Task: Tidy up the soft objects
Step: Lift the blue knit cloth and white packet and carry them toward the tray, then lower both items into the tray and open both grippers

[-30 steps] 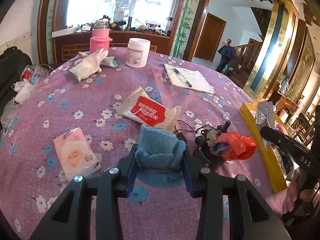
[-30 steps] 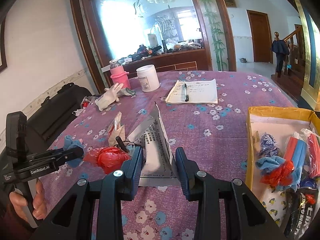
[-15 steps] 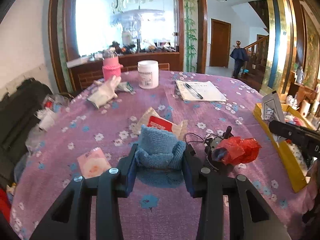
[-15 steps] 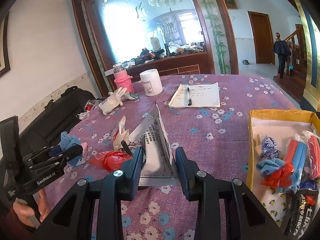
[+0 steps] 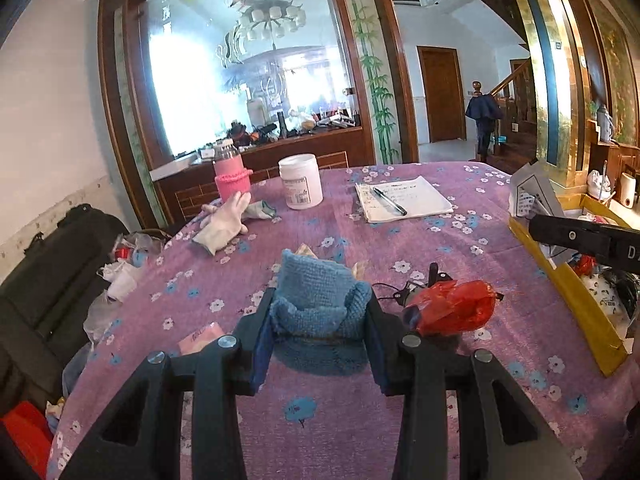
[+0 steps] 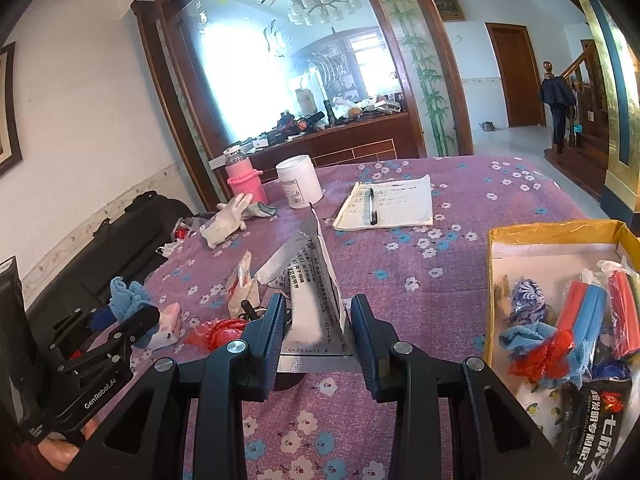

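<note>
Each gripper pinches its load clear of the table, the left gripper (image 5: 319, 316) a blue cloth (image 5: 318, 300), the right gripper (image 6: 318, 320) a white packet (image 6: 316, 296), presumably bound for the yellow box (image 6: 552, 229).

Counter (image 5: 460, 248) with purple floral cloth: pink-sleeved bottle (image 5: 231, 172), white jar (image 5: 301, 181) beside it, notepad (image 5: 404, 200) with pen (image 5: 390, 201) on top; black bag (image 6: 108, 248) off left edge

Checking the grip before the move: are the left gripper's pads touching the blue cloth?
Touching. The left wrist view shows the left gripper with both pads pressed against the bunched blue cloth.
</note>
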